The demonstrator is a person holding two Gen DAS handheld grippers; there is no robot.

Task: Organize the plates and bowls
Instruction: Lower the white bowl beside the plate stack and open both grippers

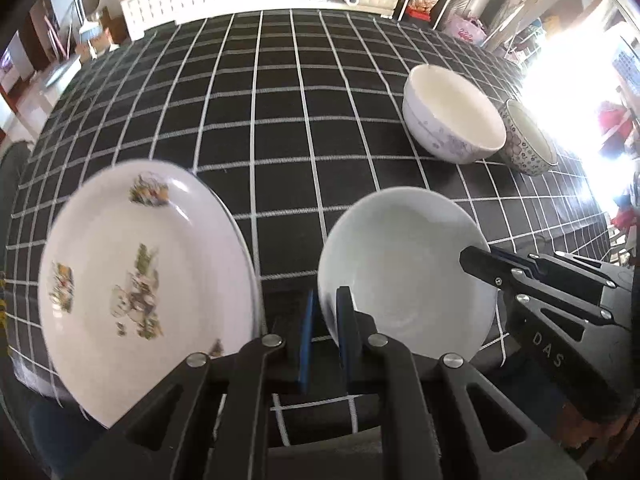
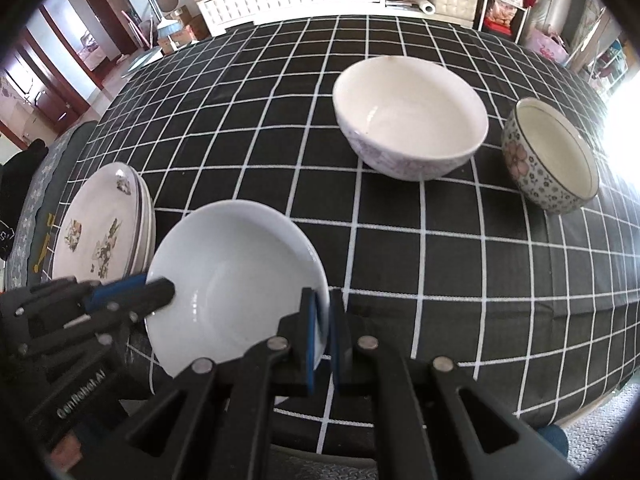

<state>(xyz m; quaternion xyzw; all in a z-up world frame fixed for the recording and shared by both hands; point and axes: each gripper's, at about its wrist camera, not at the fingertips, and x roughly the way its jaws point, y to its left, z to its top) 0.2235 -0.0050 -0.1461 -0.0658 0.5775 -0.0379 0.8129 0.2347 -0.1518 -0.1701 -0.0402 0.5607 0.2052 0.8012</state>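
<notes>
Both grippers (image 1: pixel 326 300) (image 2: pixel 325 304) clamp the white bowl's (image 2: pixel 236 276) opposite rims.

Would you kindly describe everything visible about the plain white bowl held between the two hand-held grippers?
The plain white bowl is shallow, glossy and ceramic-looking, undecorated and empty. It sits tilted over the black checked tablecloth, beside the stacked floral plates. The left hand-held gripper is shut on its rim at one side, the right hand-held gripper on the opposite side. Whether its base touches the cloth cannot be told.
</notes>
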